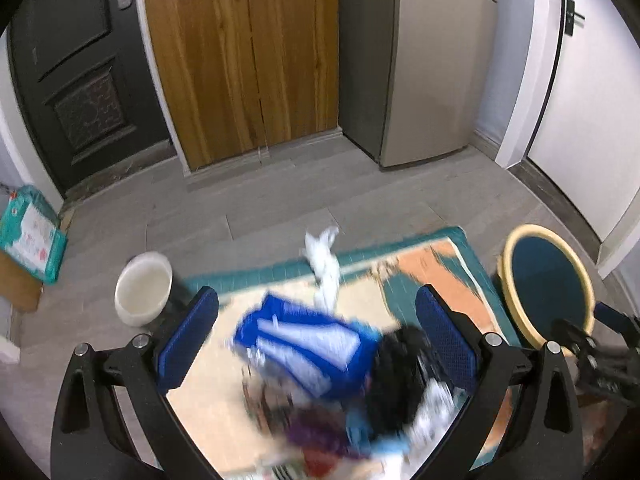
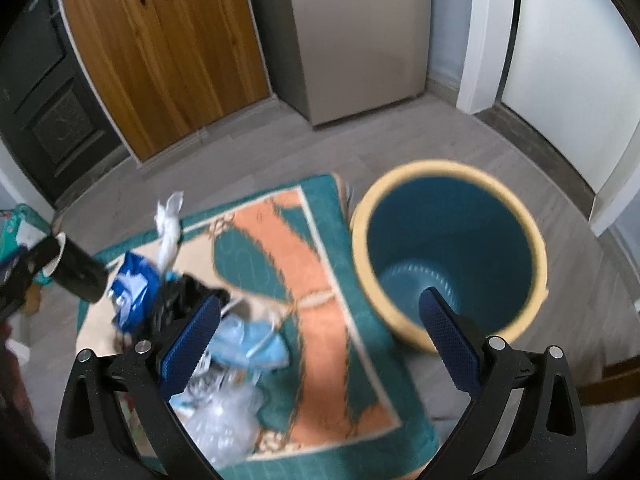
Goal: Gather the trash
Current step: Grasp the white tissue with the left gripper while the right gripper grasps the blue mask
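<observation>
A pile of trash lies on a patterned rug point(image 2: 320, 280): a blue and white packet point(image 1: 308, 344), a black bag point(image 1: 400, 372), a white crumpled tissue point(image 1: 325, 268), a light blue cloth point(image 2: 256, 344) and clear plastic point(image 2: 224, 408). My left gripper point(image 1: 316, 316) is open, above the packet and the black bag. My right gripper point(image 2: 320, 316) is open and empty above the rug, between the pile and a round bin point(image 2: 448, 252) with a yellow rim and a teal inside. The bin point(image 1: 548, 280) also shows at the right of the left wrist view.
A white bowl point(image 1: 144, 288) stands on the grey floor left of the rug. A teal package point(image 1: 32, 232) leans at the far left. A wooden cabinet point(image 1: 244, 60), a dark door point(image 1: 80, 80) and a fridge point(image 1: 424, 60) line the back.
</observation>
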A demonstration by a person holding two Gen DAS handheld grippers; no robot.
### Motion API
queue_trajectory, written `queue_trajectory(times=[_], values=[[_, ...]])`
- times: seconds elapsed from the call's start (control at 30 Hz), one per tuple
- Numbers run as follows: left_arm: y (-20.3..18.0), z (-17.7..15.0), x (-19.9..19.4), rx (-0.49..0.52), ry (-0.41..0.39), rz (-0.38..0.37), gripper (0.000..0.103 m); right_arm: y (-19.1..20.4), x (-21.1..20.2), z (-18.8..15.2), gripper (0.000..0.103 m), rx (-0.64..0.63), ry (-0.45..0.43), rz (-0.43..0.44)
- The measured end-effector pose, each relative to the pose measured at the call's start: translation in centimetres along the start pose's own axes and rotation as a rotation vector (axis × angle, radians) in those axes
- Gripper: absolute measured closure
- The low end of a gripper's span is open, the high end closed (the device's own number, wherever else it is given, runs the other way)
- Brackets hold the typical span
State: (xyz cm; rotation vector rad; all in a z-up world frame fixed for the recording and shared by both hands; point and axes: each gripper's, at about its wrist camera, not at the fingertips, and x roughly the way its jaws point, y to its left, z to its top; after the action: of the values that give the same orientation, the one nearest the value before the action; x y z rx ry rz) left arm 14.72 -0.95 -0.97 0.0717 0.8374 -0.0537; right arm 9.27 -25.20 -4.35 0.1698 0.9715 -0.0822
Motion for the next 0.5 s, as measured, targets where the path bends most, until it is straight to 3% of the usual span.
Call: queue_trajectory(times=[0.27, 0.5], values=[[-1.3, 3.6, 9.4, 0.075, 0.088, 0.009, 0.006, 1.9, 4.2, -2.8, 0.005, -0.048, 0.203, 0.124], [-1.9, 2.7, 16.1, 0.039, 0.213, -0.022, 0.006, 3.8, 6.1, -3.8, 0.007, -0.098, 0.263, 0.14]])
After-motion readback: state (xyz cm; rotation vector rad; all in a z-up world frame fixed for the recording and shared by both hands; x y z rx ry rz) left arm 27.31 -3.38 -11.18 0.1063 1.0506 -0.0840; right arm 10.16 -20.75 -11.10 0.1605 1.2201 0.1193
